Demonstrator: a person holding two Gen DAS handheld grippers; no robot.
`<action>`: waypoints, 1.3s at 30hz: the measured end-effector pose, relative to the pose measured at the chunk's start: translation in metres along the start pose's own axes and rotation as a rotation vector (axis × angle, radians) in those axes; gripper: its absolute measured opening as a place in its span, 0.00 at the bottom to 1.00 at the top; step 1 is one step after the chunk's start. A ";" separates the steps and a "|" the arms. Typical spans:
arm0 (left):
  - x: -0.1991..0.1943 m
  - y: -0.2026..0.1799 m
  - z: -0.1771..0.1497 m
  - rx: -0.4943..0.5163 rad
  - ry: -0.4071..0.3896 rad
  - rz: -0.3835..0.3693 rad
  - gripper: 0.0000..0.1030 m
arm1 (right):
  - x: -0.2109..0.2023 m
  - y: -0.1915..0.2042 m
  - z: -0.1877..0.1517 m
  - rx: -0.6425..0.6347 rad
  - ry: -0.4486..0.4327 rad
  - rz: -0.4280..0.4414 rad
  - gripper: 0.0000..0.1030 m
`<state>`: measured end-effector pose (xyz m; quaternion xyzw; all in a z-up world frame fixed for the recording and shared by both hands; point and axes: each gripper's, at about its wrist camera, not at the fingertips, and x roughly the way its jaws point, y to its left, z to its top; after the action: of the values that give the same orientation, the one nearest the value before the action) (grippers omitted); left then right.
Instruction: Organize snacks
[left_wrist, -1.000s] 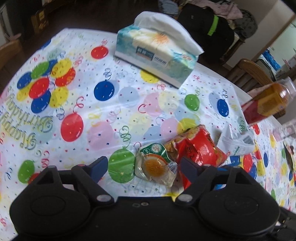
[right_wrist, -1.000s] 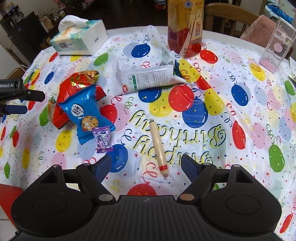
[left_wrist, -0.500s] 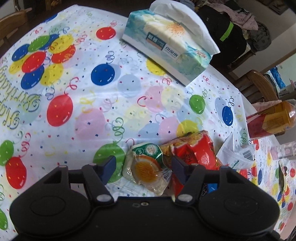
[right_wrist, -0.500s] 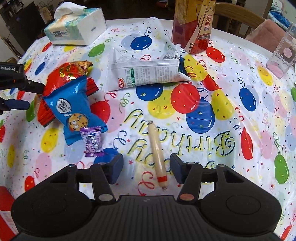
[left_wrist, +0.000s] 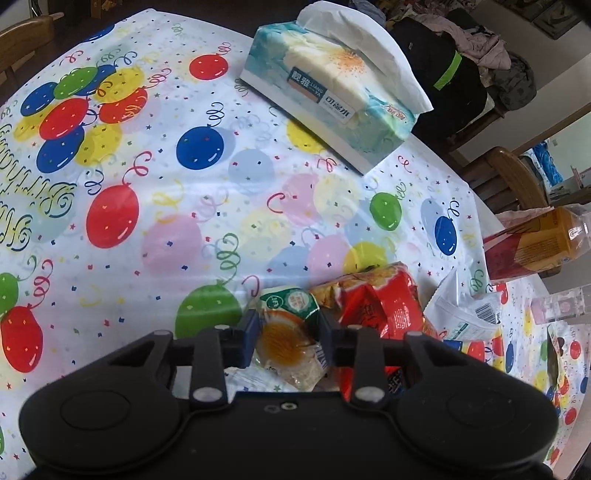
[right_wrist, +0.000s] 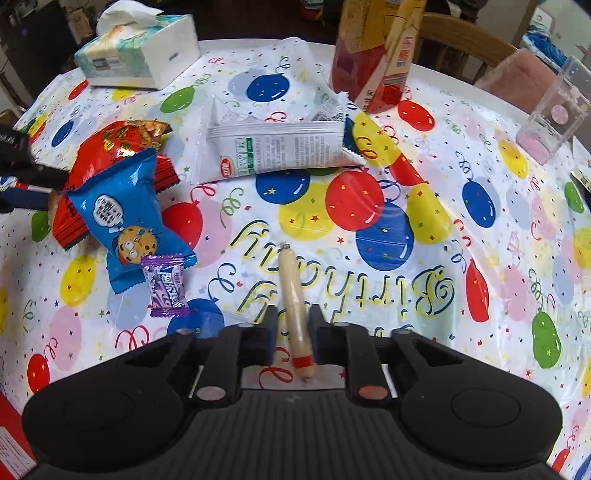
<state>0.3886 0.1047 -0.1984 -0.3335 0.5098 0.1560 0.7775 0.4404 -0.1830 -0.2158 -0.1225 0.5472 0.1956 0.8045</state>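
Left claw (left_wrist: 287, 334): one unit, clenched on one clear-wrapped round pastry (left_wrist: 286, 339) with a green label. Both blue pads press the wrapper's sides. The pastry sits at the near edge of the desk (left_wrist: 207, 206), just left of the red packet (left_wrist: 384, 302) and touching it.

Right claw (right_wrist: 291, 338): one unit, closed around one sausage stick (right_wrist: 293, 306). The pads sit at either side of the stick's near portion, above its red band. Whether both pads touch the stick cannot be told. The stick lies on the desk, pointing far, over the printed lettering.

Item count, right wrist view, near to far:
- One purple candy (right_wrist: 168, 286), left of the sausage stick, overlapping the near end of the blue packet.
- One blue cookie packet (right_wrist: 123, 218), lying on top of the red packet.
- One red packet, partly covered, at the left; the left claw's tips appear at its left edge.
- One white pouch (right_wrist: 275, 146) with green print, centre, flat on the desk.
- One red-and-yellow drink carton (right_wrist: 376, 48), upright, far centre.
- One tissue box (right_wrist: 138, 51), far left, with one tissue protruding from its top.
- One clear plastic container (right_wrist: 556, 114), far right. Its contents cannot be told.

A red box corner (right_wrist: 13, 439) shows at the near left edge. Two wooden chairs (left_wrist: 506, 181) stand beyond the desk's far side.
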 end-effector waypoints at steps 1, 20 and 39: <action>-0.001 0.001 0.000 0.003 0.000 0.000 0.31 | 0.000 -0.001 0.000 0.012 -0.002 -0.001 0.12; -0.048 0.023 -0.025 0.117 -0.002 -0.016 0.30 | -0.065 -0.014 -0.033 0.194 -0.040 0.132 0.11; -0.082 0.022 -0.039 0.225 -0.011 -0.025 0.21 | -0.144 0.011 -0.079 0.190 -0.125 0.172 0.11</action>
<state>0.3138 0.1022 -0.1427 -0.2497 0.5155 0.0901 0.8147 0.3225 -0.2321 -0.1110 0.0138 0.5207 0.2184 0.8252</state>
